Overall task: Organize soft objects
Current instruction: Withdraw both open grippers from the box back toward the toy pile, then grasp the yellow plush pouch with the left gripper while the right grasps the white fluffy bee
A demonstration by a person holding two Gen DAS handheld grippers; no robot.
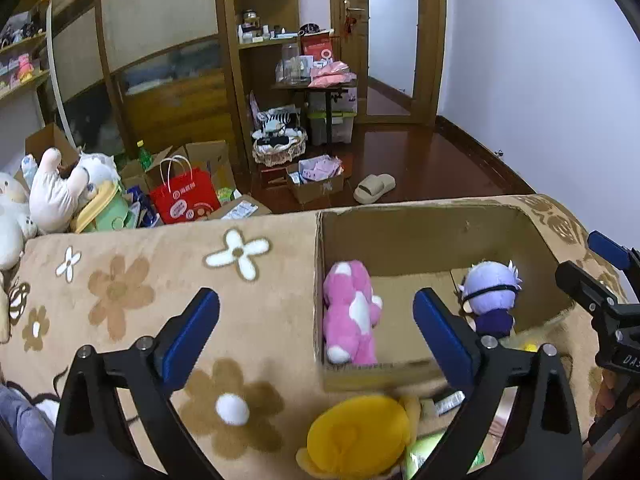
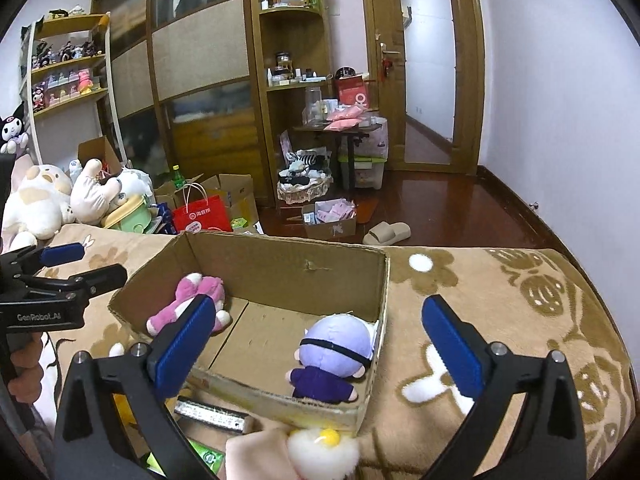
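An open cardboard box (image 1: 420, 236) (image 2: 288, 268) sits on the flowered blanket. Inside lie a pink-and-white plush (image 1: 352, 312) (image 2: 192, 300) at its left and a purple-haired doll (image 1: 490, 296) (image 2: 336, 352) at its right. A yellow plush (image 1: 360, 436) lies on the blanket just in front of the box, low between my left gripper's fingers. My left gripper (image 1: 316, 332) is open and empty above it. My right gripper (image 2: 320, 340) is open and empty over the box's near edge. A white fluffy plush with a yellow dot (image 2: 324, 452) lies below it.
The beige flowered blanket (image 1: 140, 288) covers the surface. Beyond its far edge are a pile of large plush toys (image 1: 48, 196), a red paper bag (image 1: 184, 196), cardboard boxes, a slipper (image 1: 374, 188) and wooden wardrobes. A silver packet (image 2: 212, 414) lies beside the box.
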